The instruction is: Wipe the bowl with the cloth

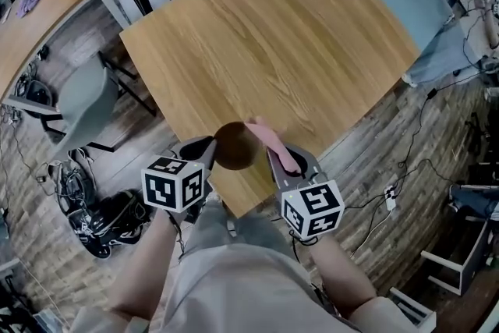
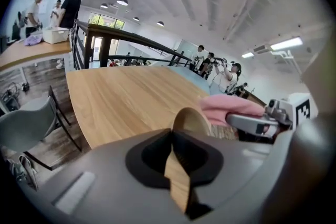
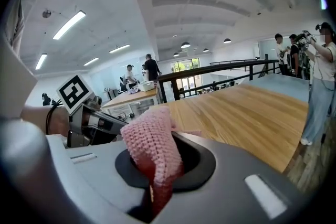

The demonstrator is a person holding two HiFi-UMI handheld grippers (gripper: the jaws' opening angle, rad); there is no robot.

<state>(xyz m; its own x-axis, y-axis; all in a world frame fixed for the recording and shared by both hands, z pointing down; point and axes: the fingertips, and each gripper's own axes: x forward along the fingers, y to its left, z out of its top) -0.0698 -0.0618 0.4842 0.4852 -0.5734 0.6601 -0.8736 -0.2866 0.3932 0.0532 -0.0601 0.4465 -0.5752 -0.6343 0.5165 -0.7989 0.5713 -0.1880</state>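
Left gripper [image 1: 207, 146] fingers clamp the wooden bowl [image 1: 234, 146] by its rim, right gripper [image 1: 279, 160] fingers clamp the pink knitted cloth [image 1: 267, 136]; wiping seems about to start; next, press the cloth inside the bowl.

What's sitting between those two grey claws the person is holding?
The head view shows a brown bowl, gripped by the left gripper, and a pink cloth, gripped by the right gripper.

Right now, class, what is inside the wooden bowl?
The wooden bowl shows only its dark inner wall; the pink cloth reaches its right rim. The left claw covers the left rim.
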